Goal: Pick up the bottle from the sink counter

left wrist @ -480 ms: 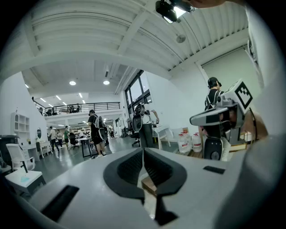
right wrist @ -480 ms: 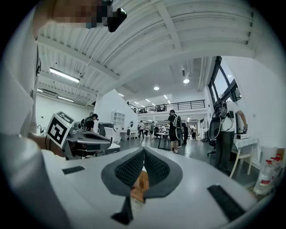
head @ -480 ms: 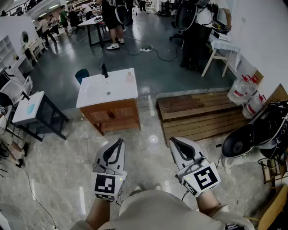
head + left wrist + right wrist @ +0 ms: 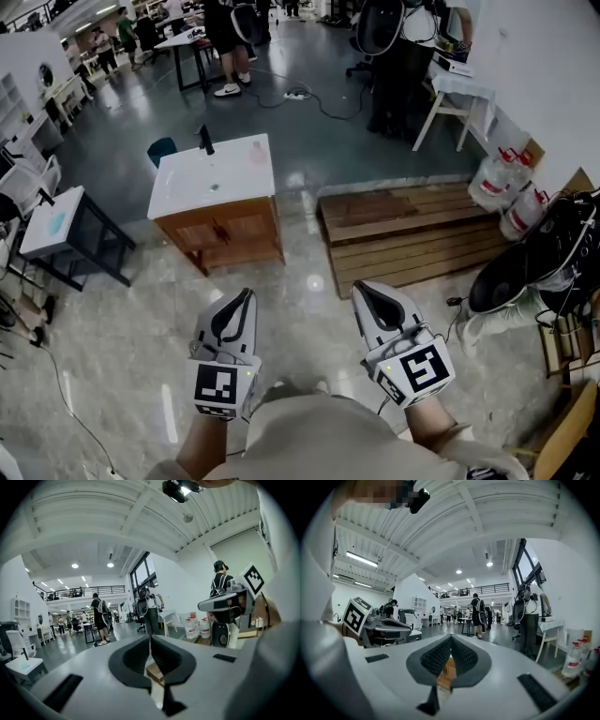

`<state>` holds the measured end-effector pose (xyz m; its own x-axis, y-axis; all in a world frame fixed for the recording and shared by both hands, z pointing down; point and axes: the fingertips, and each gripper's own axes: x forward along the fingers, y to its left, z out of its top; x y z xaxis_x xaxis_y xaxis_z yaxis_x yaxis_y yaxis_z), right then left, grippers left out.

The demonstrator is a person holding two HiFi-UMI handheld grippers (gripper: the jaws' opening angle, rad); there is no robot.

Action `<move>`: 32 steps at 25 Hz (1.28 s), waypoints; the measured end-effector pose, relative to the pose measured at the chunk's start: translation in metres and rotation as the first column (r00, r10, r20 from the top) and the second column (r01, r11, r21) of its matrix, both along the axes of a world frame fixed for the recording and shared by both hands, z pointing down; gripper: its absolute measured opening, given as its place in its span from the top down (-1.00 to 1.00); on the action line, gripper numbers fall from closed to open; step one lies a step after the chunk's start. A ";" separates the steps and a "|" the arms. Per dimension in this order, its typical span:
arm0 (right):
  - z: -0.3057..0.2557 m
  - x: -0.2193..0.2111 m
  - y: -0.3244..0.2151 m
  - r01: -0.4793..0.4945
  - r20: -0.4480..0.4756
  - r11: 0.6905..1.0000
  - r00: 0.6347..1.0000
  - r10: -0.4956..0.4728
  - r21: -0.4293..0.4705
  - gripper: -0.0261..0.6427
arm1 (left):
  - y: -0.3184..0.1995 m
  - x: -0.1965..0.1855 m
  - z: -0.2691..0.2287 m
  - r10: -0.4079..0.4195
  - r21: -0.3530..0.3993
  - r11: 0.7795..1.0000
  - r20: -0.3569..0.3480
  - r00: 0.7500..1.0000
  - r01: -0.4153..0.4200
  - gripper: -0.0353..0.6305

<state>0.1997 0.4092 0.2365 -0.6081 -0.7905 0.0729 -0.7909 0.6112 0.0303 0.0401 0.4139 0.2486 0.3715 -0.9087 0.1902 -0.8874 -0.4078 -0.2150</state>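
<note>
The sink counter, a white top on a wooden cabinet, stands on the floor well ahead of me in the head view. A black faucet rises at its far left. A small pale bottle stands near its far right corner, too small to make out in detail. My left gripper and right gripper are held low and close to my body, far short of the counter. Both are shut and empty. In the left gripper view the gripper shows its jaws pressed together, and so does the right gripper in its own view.
A wooden pallet lies right of the counter. A dark-framed side table stands at the left. Water jugs and black equipment crowd the right wall. People stand around tables at the back, with a cable on the floor.
The counter and pallet have slid slightly up and left in the head view. Both grippers keep the same place and stay shut.
</note>
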 end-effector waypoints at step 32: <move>0.069 -0.023 -0.118 0.057 -0.062 0.998 0.996 -0.058 -0.006 0.93 | -0.127 0.013 0.057 0.057 0.002 0.998 0.015 0.998 -0.057 0.85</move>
